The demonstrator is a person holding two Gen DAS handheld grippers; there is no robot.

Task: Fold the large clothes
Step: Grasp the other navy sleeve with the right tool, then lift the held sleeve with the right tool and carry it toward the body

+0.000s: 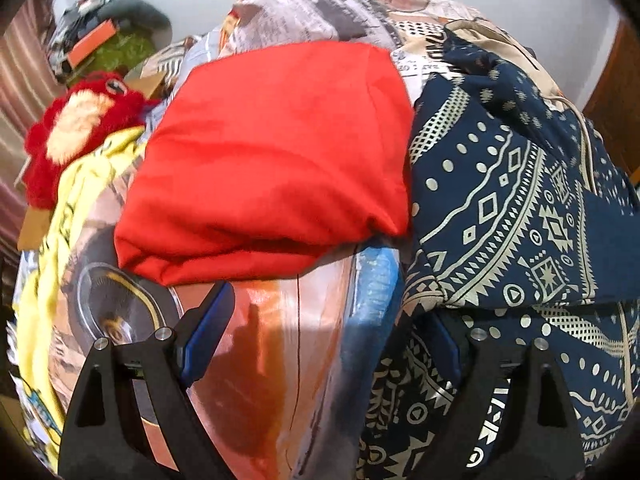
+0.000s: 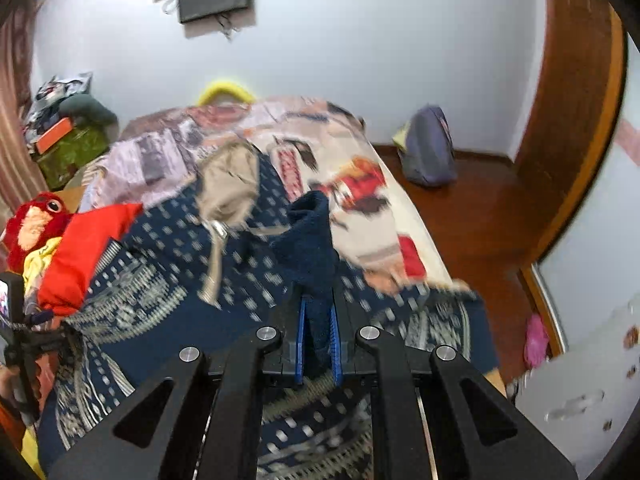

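Right gripper (image 2: 318,336), at six o'clock in its view, has its fingers clenched on a navy cuff (image 2: 310,236) of the patterned garment (image 2: 168,280) spread over the bed (image 2: 360,184). Left gripper (image 1: 324,336) hangs released over the bedsheet, the red fold (image 1: 272,152) at twelve o'clock.

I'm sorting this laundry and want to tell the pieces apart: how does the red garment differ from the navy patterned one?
The red garment is plain; the navy patterned garment carries cream geometric print. The red one lies folded into a compact block; the navy one is spread and rumpled. The right hand-held gripper pinches navy cloth; nothing grips the red. Both lie on the printed bedspread.
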